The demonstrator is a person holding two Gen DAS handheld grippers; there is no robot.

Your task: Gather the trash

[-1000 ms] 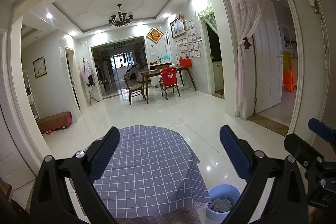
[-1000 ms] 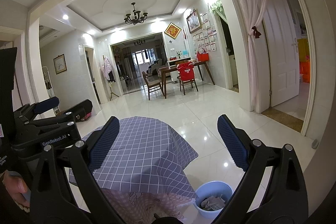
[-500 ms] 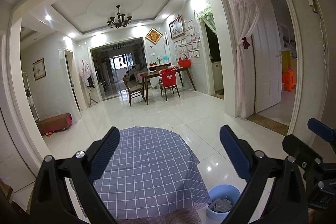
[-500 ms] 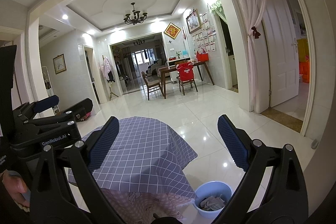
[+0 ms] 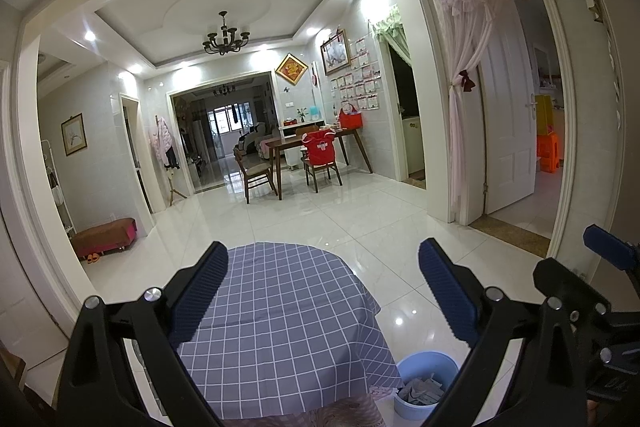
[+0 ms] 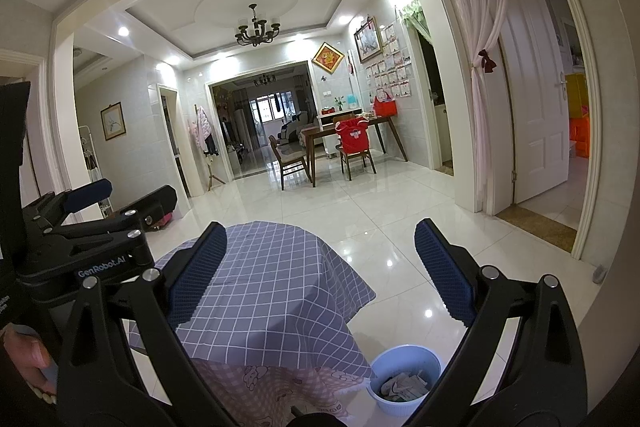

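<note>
A light blue bin (image 5: 425,383) holding crumpled paper trash (image 5: 420,389) stands on the floor by the right side of a table with a blue-grey checked cloth (image 5: 288,323). It also shows in the right wrist view (image 6: 404,379) with the paper trash (image 6: 402,385) inside. My left gripper (image 5: 322,291) is open and empty, held above the table. My right gripper (image 6: 320,271) is open and empty, held beside it above the cloth (image 6: 272,283). Each gripper shows at the edge of the other's view: the left gripper (image 6: 120,197), the right gripper (image 5: 592,263).
White glossy tile floor (image 5: 320,219) stretches ahead to a dining table with chairs (image 5: 316,155). A white door and curtained doorway (image 5: 500,131) stand on the right. A low brown bench (image 5: 104,237) sits at the left wall. A pink patterned cloth (image 6: 256,387) hangs under the checked one.
Both views have shifted very slightly; the grippers stay open and empty above the table.
</note>
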